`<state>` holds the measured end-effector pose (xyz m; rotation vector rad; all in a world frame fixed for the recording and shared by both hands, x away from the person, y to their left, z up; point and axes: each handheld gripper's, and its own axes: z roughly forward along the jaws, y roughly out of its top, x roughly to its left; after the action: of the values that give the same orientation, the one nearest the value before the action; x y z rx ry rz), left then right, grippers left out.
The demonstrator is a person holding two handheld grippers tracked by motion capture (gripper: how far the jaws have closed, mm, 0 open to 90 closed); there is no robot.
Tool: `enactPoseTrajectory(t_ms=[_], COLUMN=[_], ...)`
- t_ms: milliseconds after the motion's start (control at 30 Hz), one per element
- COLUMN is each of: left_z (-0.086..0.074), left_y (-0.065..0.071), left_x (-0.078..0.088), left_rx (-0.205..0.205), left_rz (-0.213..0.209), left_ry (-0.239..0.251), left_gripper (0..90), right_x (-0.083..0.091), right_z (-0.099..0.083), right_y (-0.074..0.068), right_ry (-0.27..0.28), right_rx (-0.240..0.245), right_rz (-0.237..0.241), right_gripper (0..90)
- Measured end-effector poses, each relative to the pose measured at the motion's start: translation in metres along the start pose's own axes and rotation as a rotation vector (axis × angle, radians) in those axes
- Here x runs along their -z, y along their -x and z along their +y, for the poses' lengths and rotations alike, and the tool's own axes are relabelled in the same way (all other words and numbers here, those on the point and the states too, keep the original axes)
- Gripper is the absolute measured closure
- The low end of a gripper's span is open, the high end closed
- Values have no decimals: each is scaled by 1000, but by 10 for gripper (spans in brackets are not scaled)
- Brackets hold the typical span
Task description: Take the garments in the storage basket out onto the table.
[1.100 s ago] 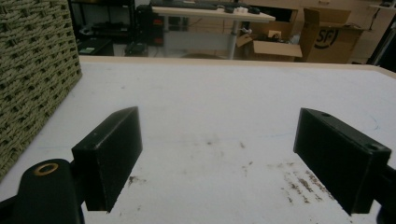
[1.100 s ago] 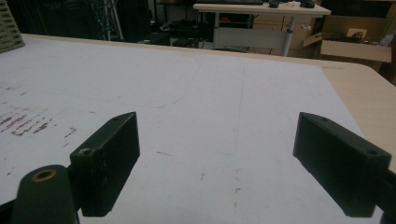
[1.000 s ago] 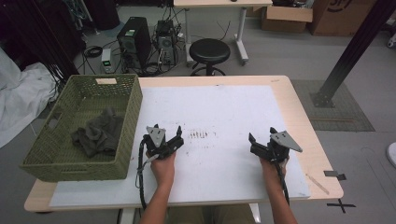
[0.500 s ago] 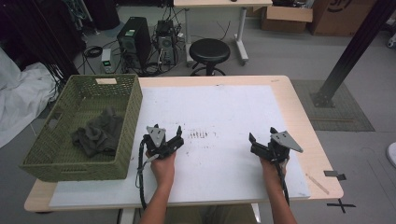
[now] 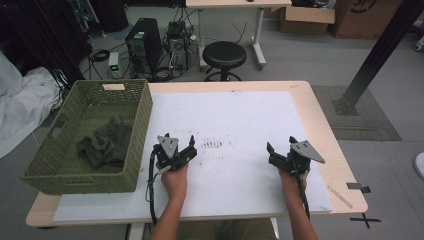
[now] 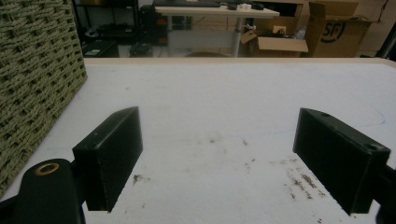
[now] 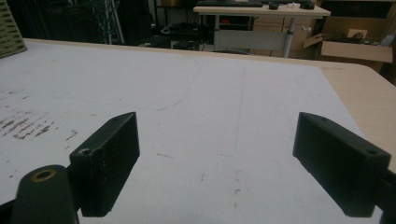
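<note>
At the left of the high view, a green woven basket (image 5: 65, 150) sits on the left end of the table (image 5: 325, 125), overhanging its edge. A dark grey cloth (image 5: 105, 142) lies crumpled inside, toward the basket's right wall. In the left gripper view the basket's woven side fills the left edge of the frame.

Just right of the basket, in the lower middle of the high view, the left gripper (image 5: 176, 150) is held by a hand (image 5: 175, 180) over the white sheet (image 5: 240, 115) that covers most of the tabletop. Its jaws stand wide apart with nothing between them; the left gripper view shows bare white sheet in the gap. A black cable (image 5: 150, 195) loops down from it toward the bottom of the frame.

A patch of dark smudges (image 5: 214, 145) marks the sheet just right of the left gripper, about the centre of the frame.

Toward the lower right, well apart from the left one, the right gripper (image 5: 280, 152) is held over the sheet near its right edge. Its jaws are also spread wide and empty, as the right gripper view confirms.

Beyond the table, a black round stool (image 5: 224, 52) stands at upper centre, and a cardboard box (image 5: 307, 17) sits at upper right.
</note>
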<state>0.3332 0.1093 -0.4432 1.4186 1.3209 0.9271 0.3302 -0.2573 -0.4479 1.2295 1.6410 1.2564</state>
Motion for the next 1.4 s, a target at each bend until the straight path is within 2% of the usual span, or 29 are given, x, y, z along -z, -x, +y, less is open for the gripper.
enactPoseTrajectory(t_ms=[67,233,300,367,400,733,867,1033,1200,1233,1300,1367,1400], left_z=[3,16,29,34,44,91,111,131,142,144,145,146,146], left_y=[0,3,6,6,6,-1,-15,-35,-55,-63,-68,-82,-82], left_x=[2,6,10,11,13,23,29,37,44,47,48,52,52], left_rx=[16,4,-11,-16,-16,2,32,45,44,44,45,45,45], left_rz=[-10,-38,-58,-65,-81,-126,-139,-124,-105,-92,-85,-68,-68], left_ry=[10,30,44,47,53,72,84,106,115,120,120,120,120], left_gripper=[161,160,159,159,158,158,158,157,157,157,157,157,157], right_x=[0,0,0,0,0,0,0,-1,-1,-1,-1,-1,-1], right_z=[0,0,0,0,0,0,0,0,0,0,0,0,0], right_y=[0,0,0,1,0,0,1,0,0,0,0,0,0], right_ry=[-2,-3,-3,-4,-1,-4,-5,-7,-10,-10,-10,-10,-10], right_rx=[-1,-3,-6,-6,-6,-5,-7,-4,-4,-5,-4,-3,-3], right_rz=[2,5,4,3,1,4,3,2,1,0,0,-3,-3], right_gripper=[146,146,146,146,145,145,145,145,146,145,145,146,146])
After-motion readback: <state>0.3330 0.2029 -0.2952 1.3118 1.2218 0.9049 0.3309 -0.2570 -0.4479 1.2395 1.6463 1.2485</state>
